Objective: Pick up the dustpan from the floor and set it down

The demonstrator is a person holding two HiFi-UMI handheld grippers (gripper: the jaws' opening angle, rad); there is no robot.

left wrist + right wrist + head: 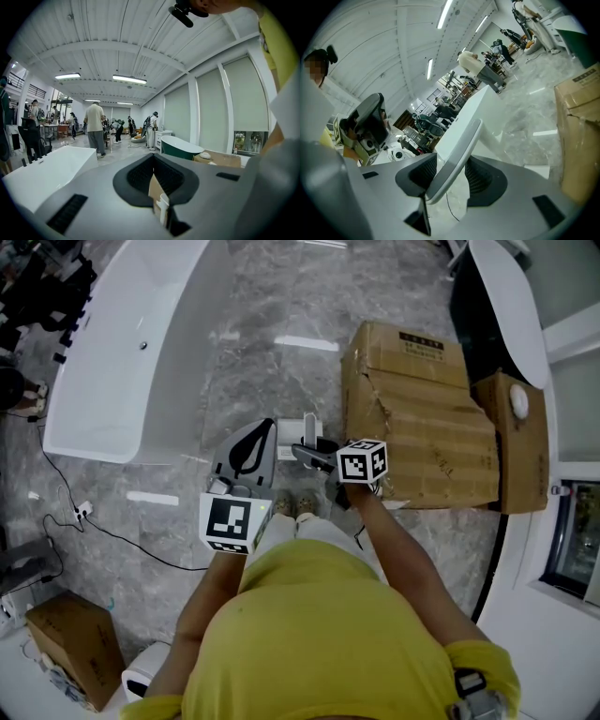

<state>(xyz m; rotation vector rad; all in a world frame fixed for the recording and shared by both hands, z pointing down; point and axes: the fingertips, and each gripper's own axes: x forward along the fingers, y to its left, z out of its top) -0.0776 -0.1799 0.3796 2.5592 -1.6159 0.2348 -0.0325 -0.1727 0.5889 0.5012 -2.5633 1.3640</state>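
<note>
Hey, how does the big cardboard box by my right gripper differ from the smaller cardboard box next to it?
The larger cardboard box is much wider than the smaller cardboard box. The larger one's top is creased and torn, with a printed label near its far edge; the smaller one's top looks smoother. The smaller one carries a round white object; the larger one's top carries nothing. Both are brown, closed and stand side by side.

Bright ceiling lights (129, 79); dark fisheye edges, perhaps slightly soft.
</note>
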